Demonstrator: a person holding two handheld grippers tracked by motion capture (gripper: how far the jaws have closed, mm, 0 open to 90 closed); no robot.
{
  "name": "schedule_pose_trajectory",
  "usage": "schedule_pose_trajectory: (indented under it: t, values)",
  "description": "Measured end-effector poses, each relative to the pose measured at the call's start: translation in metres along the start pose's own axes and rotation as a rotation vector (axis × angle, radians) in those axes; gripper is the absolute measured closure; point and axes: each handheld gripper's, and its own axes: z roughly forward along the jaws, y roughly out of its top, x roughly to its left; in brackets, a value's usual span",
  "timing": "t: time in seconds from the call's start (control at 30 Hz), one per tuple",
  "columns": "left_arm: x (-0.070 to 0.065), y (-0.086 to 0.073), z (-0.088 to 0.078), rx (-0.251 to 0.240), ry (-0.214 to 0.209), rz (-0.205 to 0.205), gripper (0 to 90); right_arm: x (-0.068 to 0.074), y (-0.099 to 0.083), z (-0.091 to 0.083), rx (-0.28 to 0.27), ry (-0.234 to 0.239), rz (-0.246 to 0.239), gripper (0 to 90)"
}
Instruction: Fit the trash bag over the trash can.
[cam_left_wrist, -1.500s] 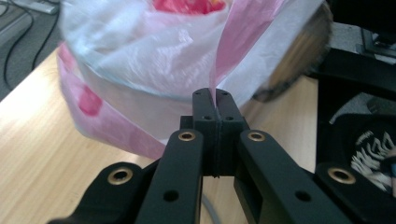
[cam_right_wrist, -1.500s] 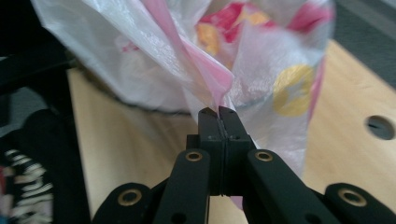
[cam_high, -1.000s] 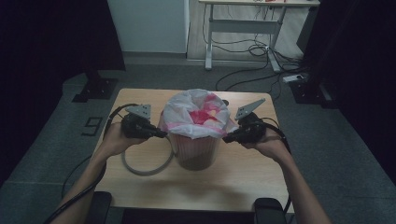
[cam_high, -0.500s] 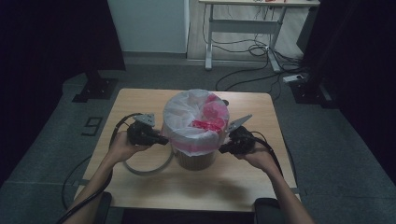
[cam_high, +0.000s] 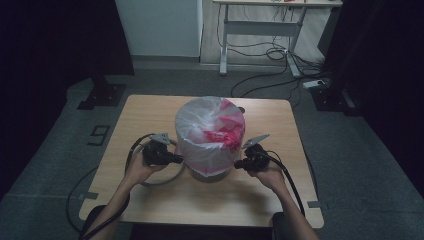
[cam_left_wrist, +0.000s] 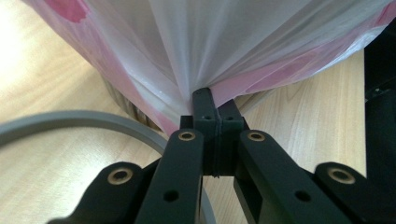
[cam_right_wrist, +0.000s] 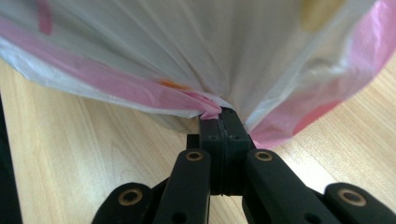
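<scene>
White-and-pink plastic is what we work with — a thin bag (cam_high: 210, 132) drawn down over a round bin (cam_high: 207, 174) at the centre of the high view, on a light wooden table (cam_high: 280, 200). The bag covers the top and most of the wall, and only a brown strip of the bin shows beneath its hem.

We hold the left gripper (cam_high: 176, 159) at the bin's left flank, low in the middle of the frame, and the right gripper (cam_high: 239, 164) at its right flank, about level with it. In the left gripper view the jaws are pressed together on a gathered fold of the bag (cam_left_wrist: 196, 56), the film fanning upward from the pinch, with the bin's ribbed wall (cam_left_wrist: 126, 105) peeking out at the left. In the right gripper view the jaws are likewise closed, pinching a pink fold of the hem (cam_right_wrist: 205, 105) just above the tabletop (cam_right_wrist: 84, 154).

A grey ring (cam_high: 167, 179) lies flat on the table beside the bin's lower left — it curves across the lower left of the left gripper view (cam_left_wrist: 93, 119), under that gripper.
</scene>
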Motion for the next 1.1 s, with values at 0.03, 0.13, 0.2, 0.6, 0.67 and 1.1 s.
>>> schedule_pose_trajectory:
  t: [0.03,0.13,0.2,0.6,0.67,1.1]
  values:
    - [0.000,-0.003,0.004,0.008,0.002,-0.004,89.1,-0.003,-0.004,0.006,0.016,-0.008,0.013,88.7]
    - [-0.001,-0.006,0.005,0.010,0.010,-0.009,86.3,-0.003,-0.007,0.012,0.032,0.000,0.022,88.3]
    - [-0.004,-0.006,0.001,0.006,0.022,-0.010,73.0,-0.002,-0.007,0.011,0.033,-0.001,0.021,87.4]
    - [-0.015,-0.030,-0.041,-0.108,0.212,-0.020,16.6,0.004,-0.015,-0.013,-0.006,0.001,-0.021,37.3]
    - [-0.010,-0.040,-0.038,-0.108,0.237,-0.051,13.3,0.006,-0.018,-0.018,-0.013,-0.001,-0.025,34.2]
    - [0.020,-0.089,-0.002,-0.025,0.415,-0.165,0.0,0.017,-0.010,-0.067,-0.115,-0.037,-0.003,26.4]
